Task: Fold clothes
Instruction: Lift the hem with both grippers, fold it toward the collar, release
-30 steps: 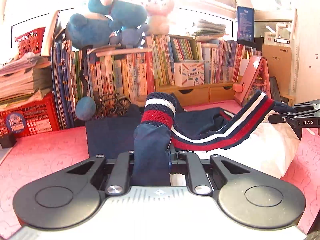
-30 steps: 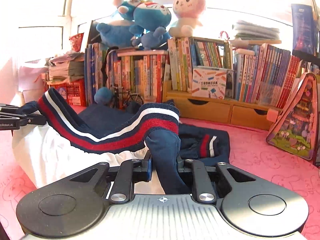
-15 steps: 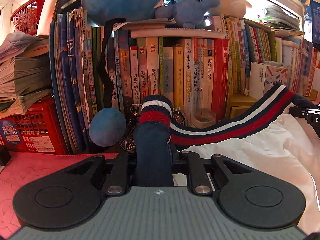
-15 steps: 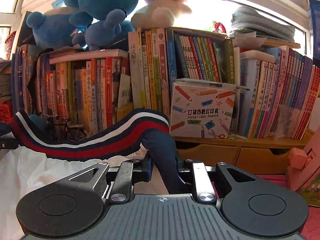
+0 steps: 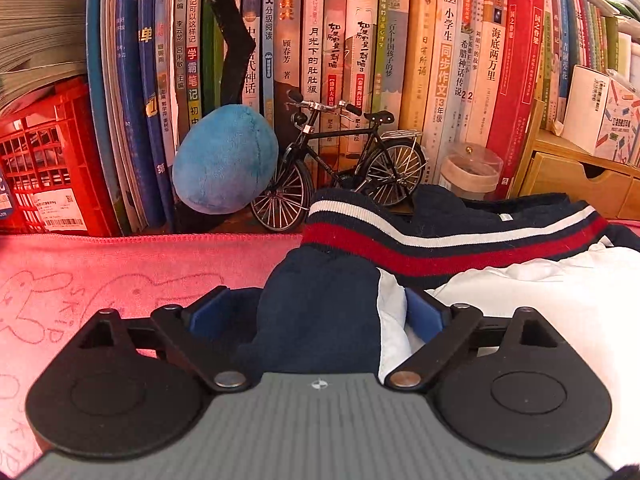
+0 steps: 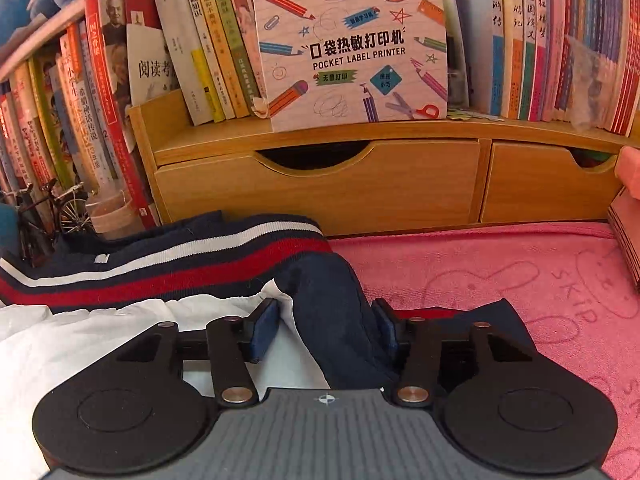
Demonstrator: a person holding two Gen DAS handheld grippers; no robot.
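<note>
Both tools have dropped from chest-high down to the desk (image 6: 500, 264) and pushed toward the far bookshelf since a second ago, carrying the striped hem of the garment (image 5: 520, 308) with them; their jaws, clamped then, now stand parted.

That garment, a navy jacket with a white lining, lies on the pink towelling desk cover against the row of books. Its ribbed hem (image 5: 460, 246), banded navy, white and red, runs left to right, spanning from one tool to the other.

Left tool (image 5: 320, 312): jaws wide, a loose navy fold lying between them, not pinched. Right tool (image 6: 326, 328): jaws likewise apart around a slack navy fold.

Knit rib looks springy; the lining looks smooth and rumpled.
</note>
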